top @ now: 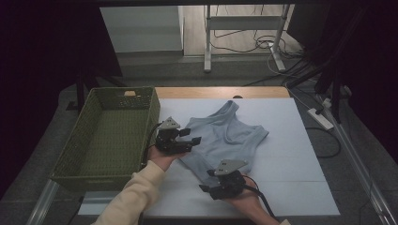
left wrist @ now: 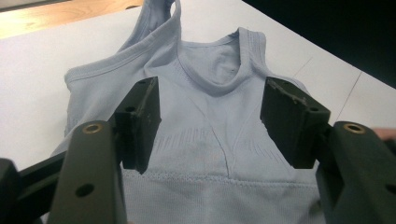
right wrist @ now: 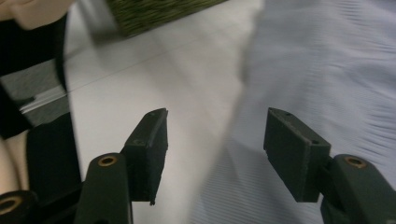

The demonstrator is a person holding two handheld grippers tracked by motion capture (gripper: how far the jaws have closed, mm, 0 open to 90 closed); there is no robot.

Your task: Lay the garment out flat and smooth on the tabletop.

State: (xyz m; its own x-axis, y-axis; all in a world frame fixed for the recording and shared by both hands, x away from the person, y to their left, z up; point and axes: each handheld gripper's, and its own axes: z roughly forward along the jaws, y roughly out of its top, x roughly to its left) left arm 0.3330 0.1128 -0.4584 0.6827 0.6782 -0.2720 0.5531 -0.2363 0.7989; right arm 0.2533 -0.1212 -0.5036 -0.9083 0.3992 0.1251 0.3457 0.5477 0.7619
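Note:
A light blue tank top (top: pixel 230 136) lies flat on the white table, its straps toward the far side. My left gripper (top: pixel 193 136) hovers at the top's left side, pointing right across it. In the left gripper view its jaws (left wrist: pixel 210 121) stand open above the ribbed chest of the tank top (left wrist: pixel 210 154), with nothing pinched. My right gripper (top: pixel 205 181) is at the garment's near hem, pointing left. In the right gripper view it (right wrist: pixel 215 144) is open, and the blurred edge of the tank top (right wrist: pixel 327 70) runs between its jaws without being pressed.
A green woven basket (top: pixel 108 136) stands at the table's left edge, close behind the left hand; its corner is the basket (right wrist: pixel 154 11) in the right gripper view. White table surface (top: pixel 291 154) extends right of the garment. A wooden strip (top: pixel 220 92) borders the far edge.

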